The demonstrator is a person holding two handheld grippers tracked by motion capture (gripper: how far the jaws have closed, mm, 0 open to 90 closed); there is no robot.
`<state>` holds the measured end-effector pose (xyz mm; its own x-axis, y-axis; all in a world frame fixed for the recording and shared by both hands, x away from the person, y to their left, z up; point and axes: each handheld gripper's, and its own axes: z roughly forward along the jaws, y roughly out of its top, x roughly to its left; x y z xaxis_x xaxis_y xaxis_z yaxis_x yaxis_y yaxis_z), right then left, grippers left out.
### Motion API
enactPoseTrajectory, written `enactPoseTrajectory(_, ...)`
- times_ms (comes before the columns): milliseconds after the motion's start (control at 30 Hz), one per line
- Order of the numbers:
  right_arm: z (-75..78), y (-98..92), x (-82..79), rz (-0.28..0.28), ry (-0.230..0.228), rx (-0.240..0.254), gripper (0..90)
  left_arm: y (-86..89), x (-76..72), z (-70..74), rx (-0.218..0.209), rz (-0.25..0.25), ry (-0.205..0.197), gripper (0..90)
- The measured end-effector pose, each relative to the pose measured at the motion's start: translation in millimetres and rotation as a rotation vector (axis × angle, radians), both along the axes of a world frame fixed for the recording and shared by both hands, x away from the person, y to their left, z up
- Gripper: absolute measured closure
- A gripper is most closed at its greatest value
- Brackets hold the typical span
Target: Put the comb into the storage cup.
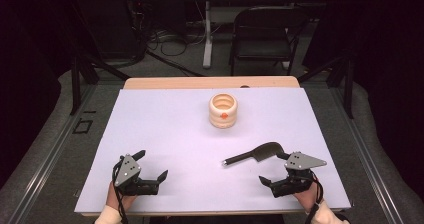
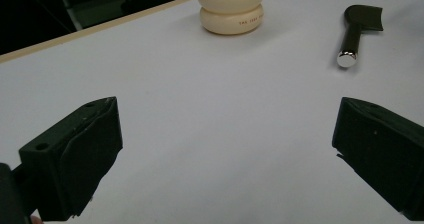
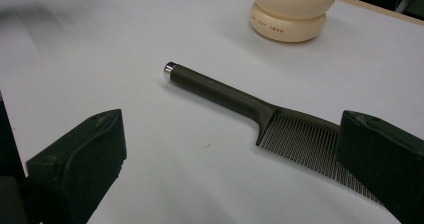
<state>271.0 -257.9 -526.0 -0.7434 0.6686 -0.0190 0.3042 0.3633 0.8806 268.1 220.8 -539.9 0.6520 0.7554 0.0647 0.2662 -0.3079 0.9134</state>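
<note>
A dark comb (image 1: 256, 154) with a long handle and a silver end cap lies flat on the white table sheet (image 1: 165, 129), right of centre. A cream ribbed cup (image 1: 223, 111) with an orange mark stands upright farther back. My right gripper (image 1: 274, 169) rests near the front right, open and empty, just in front of the comb; the comb (image 3: 260, 114) lies ahead of its jaws, its teeth close to the right-hand jaw. Near the front left my left gripper (image 1: 151, 165) stands open with nothing between its jaws. It faces the cup (image 2: 231, 9) and the comb (image 2: 356, 34).
The wooden table edge (image 1: 210, 82) runs along the far side of the sheet. Behind it are a black folding chair (image 1: 262, 34), a table leg and cables on the floor. Metal rails flank the table on both sides.
</note>
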Motion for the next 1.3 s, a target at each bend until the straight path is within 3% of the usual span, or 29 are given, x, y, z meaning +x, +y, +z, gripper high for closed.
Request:
enactPoseTrajectory(633,-1.6,13.8,9.7,0.015,0.020,-0.025,0.0,-0.3,-0.5,0.8,0.008,0.002,0.004,0.0)
enactPoseTrajectory(1300,0.6,34.7,27.1,0.047,0.005,-0.046,0.0,0.3,1.6,0.1,0.011,0.009,0.008,0.0)
